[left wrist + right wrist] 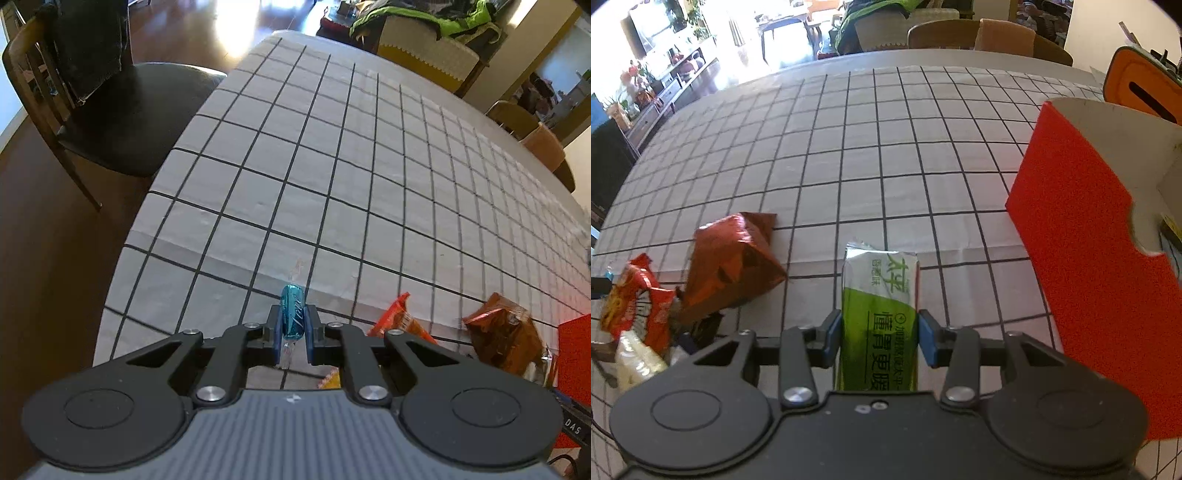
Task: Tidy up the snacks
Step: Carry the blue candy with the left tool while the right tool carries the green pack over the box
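Observation:
My left gripper (pixel 293 325) is shut on a small blue wrapped candy (pixel 292 312) and holds it over the checked tablecloth (pixel 332 166). My right gripper (pixel 878 334) is shut on a green and white snack packet (pixel 881 314), held just above the cloth. A red cardboard box (pixel 1086 258) stands open to its right, also at the right edge of the left wrist view (pixel 576 354). A brown foil bag (pixel 735 258) lies left of the right gripper and shows in the left wrist view (pixel 506 336). An orange snack packet (pixel 639 306) and a white packet (pixel 635 362) lie further left.
A dark chair (pixel 122 122) with jeans over its back stands at the table's left side. More chairs (pixel 979 37) stand at the far edge. An orange object (pixel 1145 85) sits behind the red box. An orange wrapper (pixel 402 321) lies right of my left gripper.

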`<state>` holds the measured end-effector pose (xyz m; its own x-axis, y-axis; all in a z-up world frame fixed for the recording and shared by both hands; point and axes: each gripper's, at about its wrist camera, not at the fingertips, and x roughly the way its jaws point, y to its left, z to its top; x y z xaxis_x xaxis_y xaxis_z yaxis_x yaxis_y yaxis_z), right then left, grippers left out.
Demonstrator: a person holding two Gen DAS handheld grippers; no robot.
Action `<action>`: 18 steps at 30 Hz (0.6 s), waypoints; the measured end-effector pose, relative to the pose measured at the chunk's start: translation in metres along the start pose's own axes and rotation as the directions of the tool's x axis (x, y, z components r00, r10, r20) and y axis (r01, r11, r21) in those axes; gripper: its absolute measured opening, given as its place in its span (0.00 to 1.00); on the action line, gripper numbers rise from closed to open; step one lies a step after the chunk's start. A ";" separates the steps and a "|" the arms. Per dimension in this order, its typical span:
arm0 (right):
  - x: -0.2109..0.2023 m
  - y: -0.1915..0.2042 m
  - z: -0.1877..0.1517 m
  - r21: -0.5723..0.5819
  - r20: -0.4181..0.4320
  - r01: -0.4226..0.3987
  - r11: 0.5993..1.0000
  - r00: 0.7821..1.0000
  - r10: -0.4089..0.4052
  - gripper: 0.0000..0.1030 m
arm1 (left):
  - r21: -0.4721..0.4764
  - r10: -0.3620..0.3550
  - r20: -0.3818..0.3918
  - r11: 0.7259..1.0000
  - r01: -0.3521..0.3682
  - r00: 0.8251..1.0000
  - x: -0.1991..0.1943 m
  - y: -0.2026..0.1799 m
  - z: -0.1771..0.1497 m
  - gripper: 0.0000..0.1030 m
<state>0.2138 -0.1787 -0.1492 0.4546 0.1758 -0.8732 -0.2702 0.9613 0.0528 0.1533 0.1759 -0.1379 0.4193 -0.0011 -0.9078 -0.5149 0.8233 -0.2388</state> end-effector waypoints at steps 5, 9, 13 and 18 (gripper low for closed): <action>-0.031 -0.004 -0.002 -0.003 0.032 -0.041 0.999 0.999 0.041 0.40 | 0.012 -0.020 0.027 1.000 0.019 0.999 -0.028 -0.003 -0.009 0.12; -0.054 -0.005 0.002 -0.014 0.053 -0.065 0.998 0.996 0.065 0.40 | 0.033 -0.043 0.051 0.999 0.042 0.998 -0.054 -0.013 -0.017 0.12; -0.077 -0.011 0.007 -0.017 0.081 -0.084 0.996 0.993 0.085 0.40 | 0.079 -0.075 0.086 0.995 0.068 0.993 -0.079 -0.032 -0.024 0.12; -0.111 -0.030 0.010 -0.019 0.128 -0.098 0.995 0.987 0.100 0.40 | 0.160 -0.130 0.113 0.981 0.111 0.985 -0.103 -0.070 -0.037 0.12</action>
<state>0.1799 -0.2254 -0.0493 0.5303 0.2968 -0.7942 -0.3299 0.9351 0.1292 0.1190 0.0975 -0.0404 0.5640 -0.0438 -0.8246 -0.3392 0.8981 -0.2798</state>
